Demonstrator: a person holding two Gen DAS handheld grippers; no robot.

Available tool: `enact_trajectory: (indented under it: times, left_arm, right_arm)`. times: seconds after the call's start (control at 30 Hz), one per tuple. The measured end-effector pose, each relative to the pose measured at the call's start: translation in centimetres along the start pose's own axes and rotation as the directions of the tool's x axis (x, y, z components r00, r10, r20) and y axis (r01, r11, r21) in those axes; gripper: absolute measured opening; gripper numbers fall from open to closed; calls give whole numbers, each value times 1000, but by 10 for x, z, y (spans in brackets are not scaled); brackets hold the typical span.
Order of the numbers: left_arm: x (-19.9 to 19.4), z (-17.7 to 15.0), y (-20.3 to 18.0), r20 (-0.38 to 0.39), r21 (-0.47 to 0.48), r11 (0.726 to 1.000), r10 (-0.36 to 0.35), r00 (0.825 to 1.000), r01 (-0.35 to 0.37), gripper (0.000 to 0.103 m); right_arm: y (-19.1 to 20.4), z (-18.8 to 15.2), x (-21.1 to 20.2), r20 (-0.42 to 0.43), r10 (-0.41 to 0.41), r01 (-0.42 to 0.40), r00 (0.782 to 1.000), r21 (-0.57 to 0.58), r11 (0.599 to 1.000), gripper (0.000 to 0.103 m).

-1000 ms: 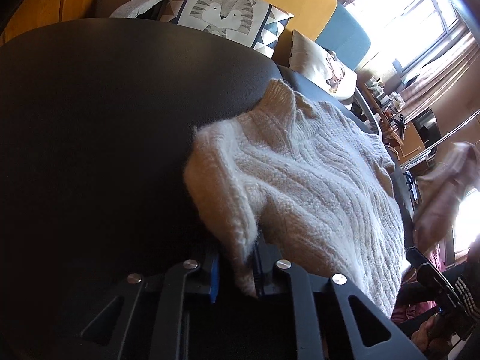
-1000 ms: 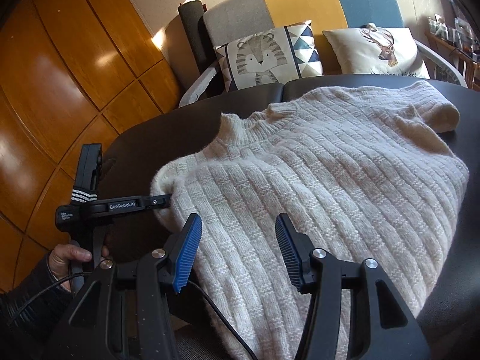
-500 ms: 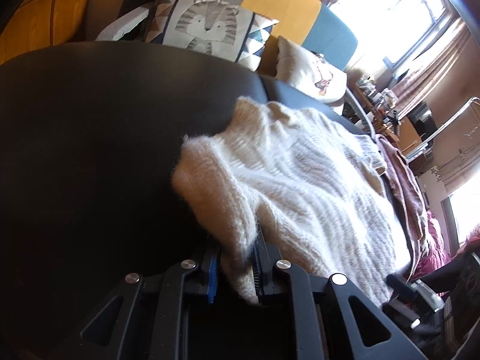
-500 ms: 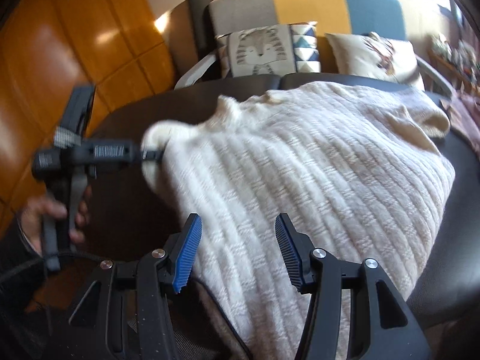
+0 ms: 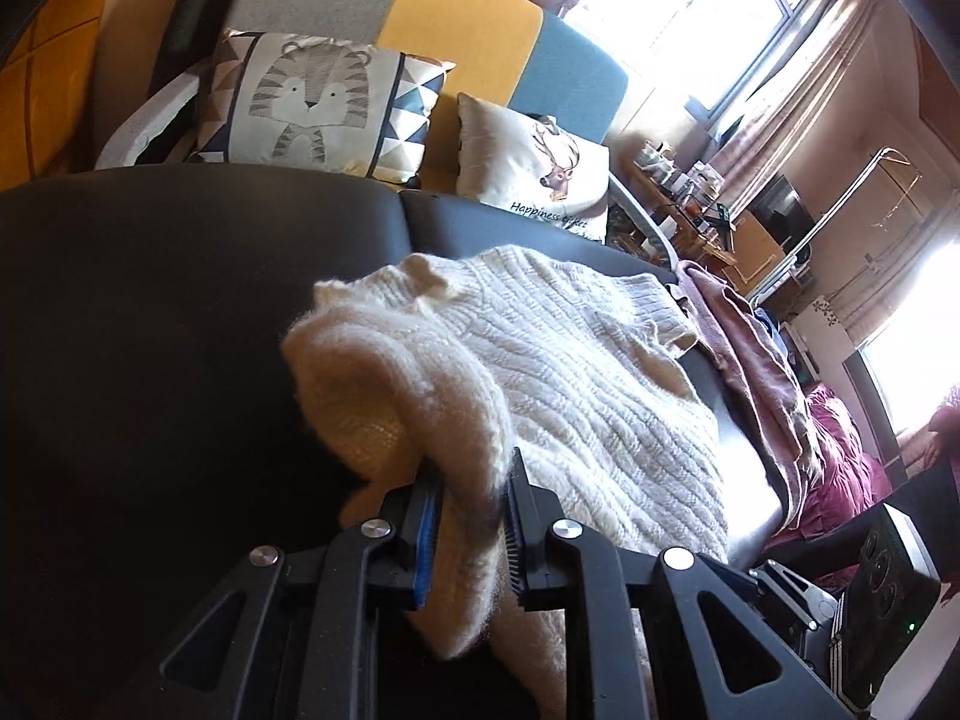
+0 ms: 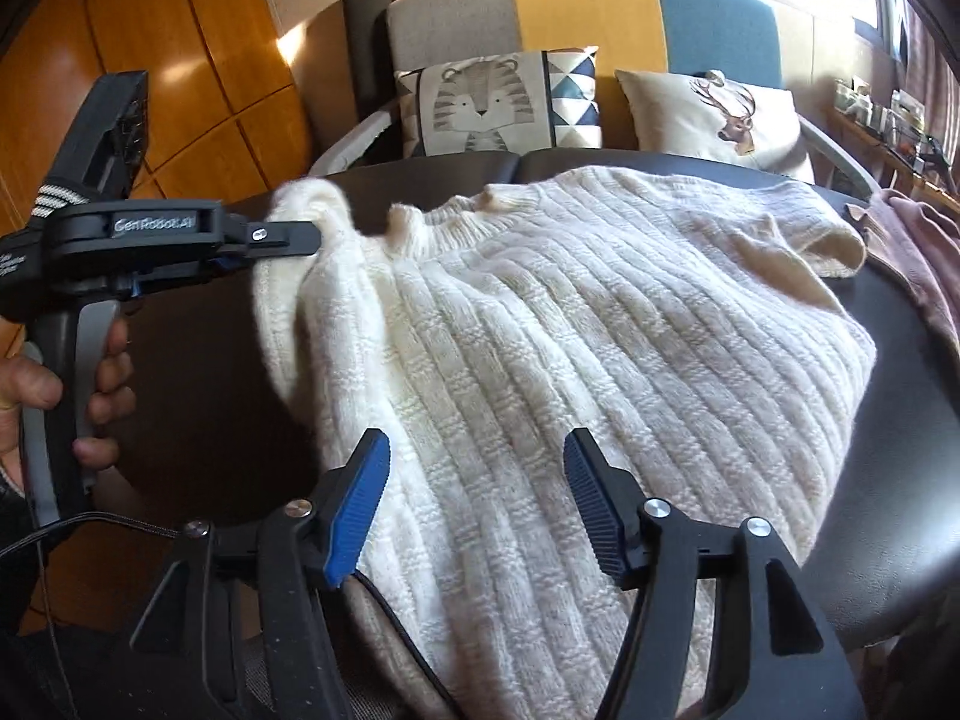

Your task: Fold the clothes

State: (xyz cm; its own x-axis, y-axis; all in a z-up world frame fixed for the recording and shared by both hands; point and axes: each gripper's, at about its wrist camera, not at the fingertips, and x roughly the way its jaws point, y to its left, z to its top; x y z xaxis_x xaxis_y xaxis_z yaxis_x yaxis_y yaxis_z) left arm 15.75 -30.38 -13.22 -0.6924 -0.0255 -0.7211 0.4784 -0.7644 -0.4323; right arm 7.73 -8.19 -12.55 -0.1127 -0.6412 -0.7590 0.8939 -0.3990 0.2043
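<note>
On the table (image 6: pixel 888 372), left tongs (image 5: pixel 468 516) pinch the sweater (image 6: pixel 600 330) (sleeve, seemingly); right tongs (image 6: pixel 474 504) gape empty.

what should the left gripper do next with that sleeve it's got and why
Probably carry the pinched sleeve across and lay it on the sweater's body. The left gripper is shut on the sleeve, lifted clear of the dark table, while the rest of the sweater lies flat. The right gripper hangs open above the near hem, gripping nothing.
</note>
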Motion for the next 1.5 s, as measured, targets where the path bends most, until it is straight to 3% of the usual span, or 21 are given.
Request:
enact_trajectory:
  times: [0.13, 0.27, 0.3, 0.33, 0.37, 0.4, 0.5, 0.63, 0.87, 1.0, 1.17, 1.27, 1.33, 1.5]
  left_arm:
    - [10, 14, -14, 4, 27, 1000, -12, 1000, 12, 17]
    - [9, 23, -29, 18, 71, 997, -34, 999, 32, 17]
    - [9, 25, -33, 22, 83, 996, -39, 999, 37, 17]
    - [8, 27, -38, 27, 96, 995, -45, 999, 42, 17]
    - [8, 28, -41, 30, 102, 994, -49, 998, 46, 17]
    - [8, 30, -44, 32, 110, 993, -54, 998, 50, 17]
    - [10, 35, -52, 35, 134, 989, -65, 997, 60, 17]
    - [13, 35, -58, 27, 147, 987, -69, 997, 65, 18]
    - [10, 21, -50, 23, 131, 989, -79, 997, 75, 19]
    - [15, 8, -42, -8, 102, 992, -74, 997, 75, 19]
    - [35, -7, -40, -68, 66, 994, -77, 995, 82, 19]
    - [44, -13, -42, -91, 58, 994, -86, 992, 92, 19]
    - [50, -16, -46, -103, 52, 993, -99, 990, 105, 19]
    - [61, -28, -59, -151, 37, 988, -140, 979, 147, 19]
  right_arm:
    - [25, 1, 14, -32, 78, -80, 996, -74, 994, 64]
    - [44, 4, 41, -60, 9, -19, 998, -170, 985, 64]
    - [41, 6, 48, -73, 0, -12, 997, -167, 986, 58]
    - [38, 8, 55, -86, -10, -5, 996, -165, 986, 38]
    - [32, 10, 63, -109, -9, -6, 994, -143, 990, 27]
    - [25, 12, 68, -121, -4, -10, 993, -116, 993, 21]
    - [3, 18, 74, -123, 0, -7, 992, -58, 998, 16]
    - [-21, 31, 56, -41, -89, 88, 995, -27, 996, 13]
    - [-85, 49, 19, 71, -254, 247, 965, 99, 964, 12]
    - [-113, 57, 5, 91, -317, 303, 944, 141, 943, 12]
    - [-129, 46, 10, 31, -304, 297, 952, 142, 944, 15]
    - [-122, 30, 9, 11, -259, 256, 966, 121, 959, 30]
    - [-122, 21, 2, 15, -238, 235, 971, 117, 965, 47]
    - [-131, 16, -21, 58, -192, 181, 980, 151, 972, 51]
